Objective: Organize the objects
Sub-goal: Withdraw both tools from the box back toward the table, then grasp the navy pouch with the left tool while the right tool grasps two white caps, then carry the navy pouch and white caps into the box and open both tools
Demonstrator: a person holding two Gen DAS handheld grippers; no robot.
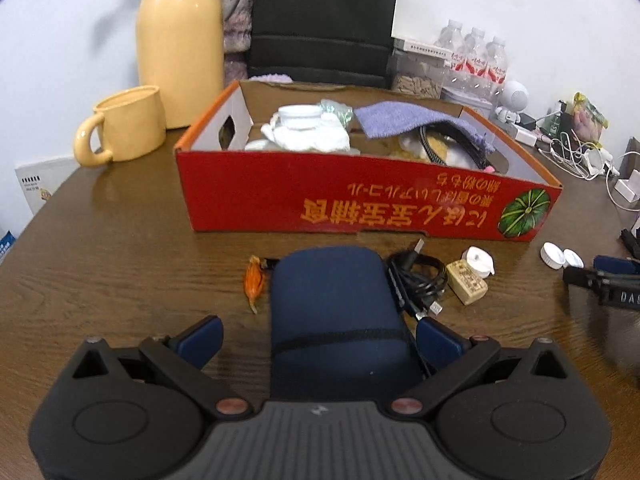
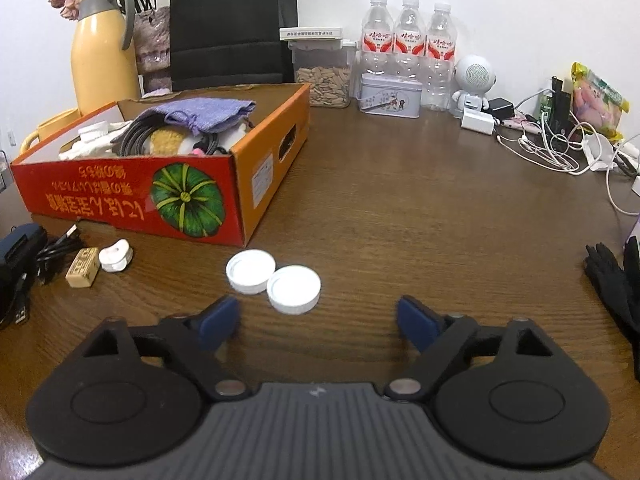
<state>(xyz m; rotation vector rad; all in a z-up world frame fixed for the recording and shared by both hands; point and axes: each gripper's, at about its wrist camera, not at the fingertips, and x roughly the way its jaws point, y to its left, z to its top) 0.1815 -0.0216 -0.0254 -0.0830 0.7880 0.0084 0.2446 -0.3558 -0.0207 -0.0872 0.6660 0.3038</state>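
Our left gripper (image 1: 320, 334) straddles the navy fabric pouch (image 1: 334, 316) lying near the red cardboard box (image 1: 360, 208), jaws wide, not visibly pressing. Closing could snag the coiled black cable (image 1: 418, 280) touching its right side. Our right gripper (image 2: 318, 322) stands open, empty, near two white plastic lids (image 2: 274, 280).

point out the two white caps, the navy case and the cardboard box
white caps (image 2: 294, 289), right wrist view, top of the nearer cap
navy case (image 1: 332, 304), left wrist view, middle of its upper face
cardboard box (image 1: 360, 204), left wrist view, red front wall
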